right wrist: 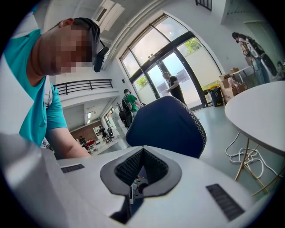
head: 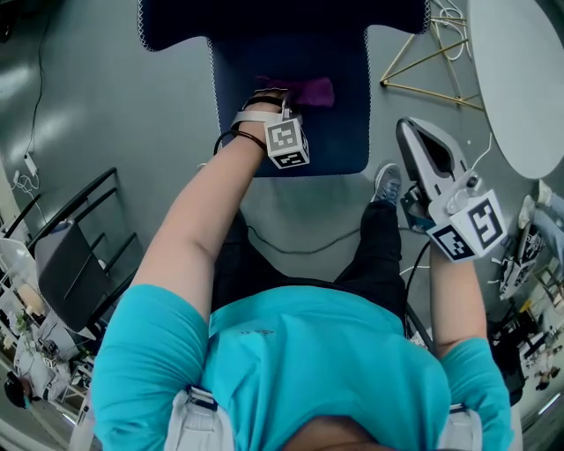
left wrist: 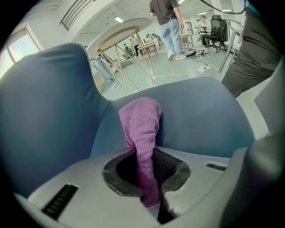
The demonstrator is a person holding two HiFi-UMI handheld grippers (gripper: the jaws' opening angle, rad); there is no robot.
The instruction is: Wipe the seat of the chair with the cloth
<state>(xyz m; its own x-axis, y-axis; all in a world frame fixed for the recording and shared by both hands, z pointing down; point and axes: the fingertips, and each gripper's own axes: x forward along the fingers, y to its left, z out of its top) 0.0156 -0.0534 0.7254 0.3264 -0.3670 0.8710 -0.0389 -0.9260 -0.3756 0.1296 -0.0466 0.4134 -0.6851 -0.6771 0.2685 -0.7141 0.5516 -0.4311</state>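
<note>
Purple cloth, bunched, laid on dark blue chair seat near backrest, clamped by left gripper.

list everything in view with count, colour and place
chair: one, dark blue, in front of the person
cloth: one, purple, at the back of the chair's seat
table: one, white round top on gold legs, right of the chair
cable: one, dark, between the chair and the person's legs
bystander: one, dark top and jeans, far behind the chair
left gripper: one, grey, over the seat, shut on the cloth
right gripper: one, grey, held right of the chair, shut and empty
</note>
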